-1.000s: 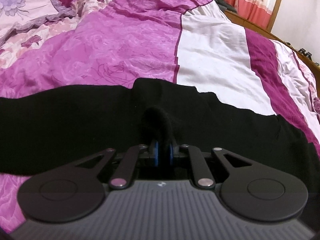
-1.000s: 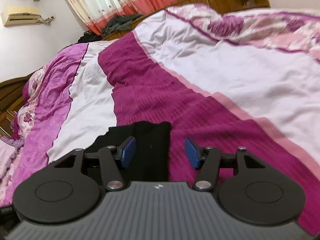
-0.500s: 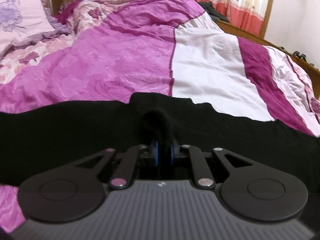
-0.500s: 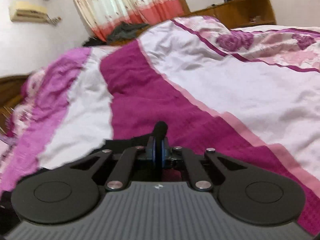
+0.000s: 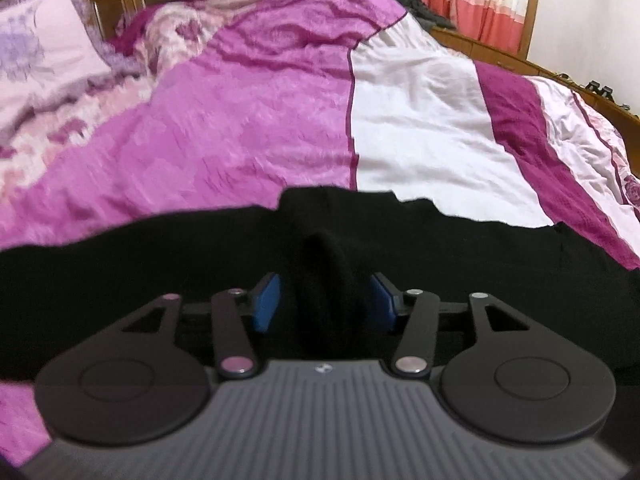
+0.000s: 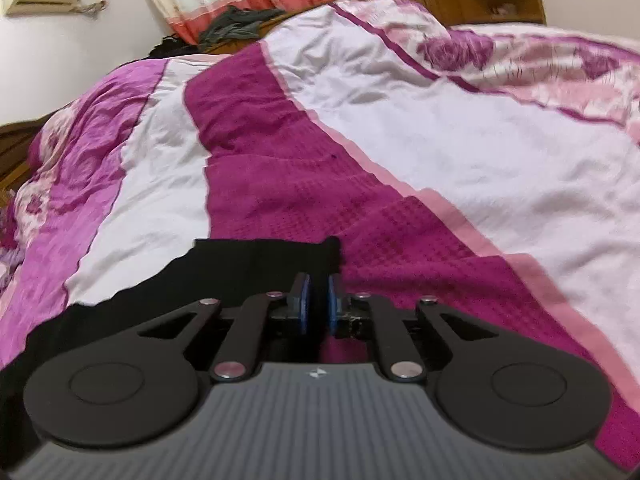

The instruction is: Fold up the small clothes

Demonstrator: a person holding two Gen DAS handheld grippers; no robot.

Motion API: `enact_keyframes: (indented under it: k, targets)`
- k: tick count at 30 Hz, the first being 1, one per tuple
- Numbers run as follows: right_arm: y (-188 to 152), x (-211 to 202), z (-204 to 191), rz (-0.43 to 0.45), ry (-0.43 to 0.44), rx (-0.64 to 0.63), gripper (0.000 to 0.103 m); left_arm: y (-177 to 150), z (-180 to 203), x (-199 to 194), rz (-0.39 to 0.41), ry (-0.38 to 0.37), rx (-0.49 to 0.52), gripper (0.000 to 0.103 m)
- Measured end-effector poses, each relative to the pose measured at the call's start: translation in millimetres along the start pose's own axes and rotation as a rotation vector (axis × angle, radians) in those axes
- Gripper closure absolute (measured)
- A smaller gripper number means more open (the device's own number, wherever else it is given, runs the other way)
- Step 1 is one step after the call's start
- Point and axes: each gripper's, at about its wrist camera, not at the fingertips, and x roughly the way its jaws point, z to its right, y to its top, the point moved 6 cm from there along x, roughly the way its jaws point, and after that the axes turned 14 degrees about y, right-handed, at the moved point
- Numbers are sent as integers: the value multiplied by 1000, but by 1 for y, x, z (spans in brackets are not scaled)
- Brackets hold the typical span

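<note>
I am working over the bed (image 5: 248,128), its quilt of pink, white and magenta stripes stretching far ahead of both sets of jaws and giving me a soft, broad surface for folding. The black garment (image 5: 120,288) is lying across it in a long band just ahead of the jaws, running from the left gripper (image 5: 325,300) over to the right gripper (image 6: 316,304), so I judge I am spreading it flat by its two ends. On the left, the jaws are standing wide apart, with a ridge of black cloth rising loose between the blue pads (image 5: 267,302); half a second ago they were pinched tight on that ridge, so I am letting go there. On the right, the jaws are drawn narrow at the garment's corner, apparently gripping its edge as before, though the cloth between them is hard to make out.
</note>
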Motion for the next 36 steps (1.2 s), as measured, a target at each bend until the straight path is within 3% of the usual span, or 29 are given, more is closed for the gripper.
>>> enact_keyframes:
  k: [4,9,13,19,21,26,36]
  targets:
    - [-16,-27,-23,-31,37,-73,88,0,-7,0,5,30,19,50]
    - [-46,-34,-33,-97,58,-114,88,-14,-16,17,-62,82,3,48]
    - [-64,-26,-23,-112,61,-74,88,-20,-15,21,-52,93,36,48]
    - [-62,-31,-25,-104,69,-47,87,-20,-16,22,-61,93,41,46]
    - [-60,-38,-27,-99,74,-40,84,-17,-18,18,-76,85,24,46]
    - [-56,-62,-40,-72,87,-28,57,-9,-28,-3,-100,58,-23,48]
    - [-67,-115,-79,-71,148,-29,48,0,-61,-57,-84,72,-19,48]
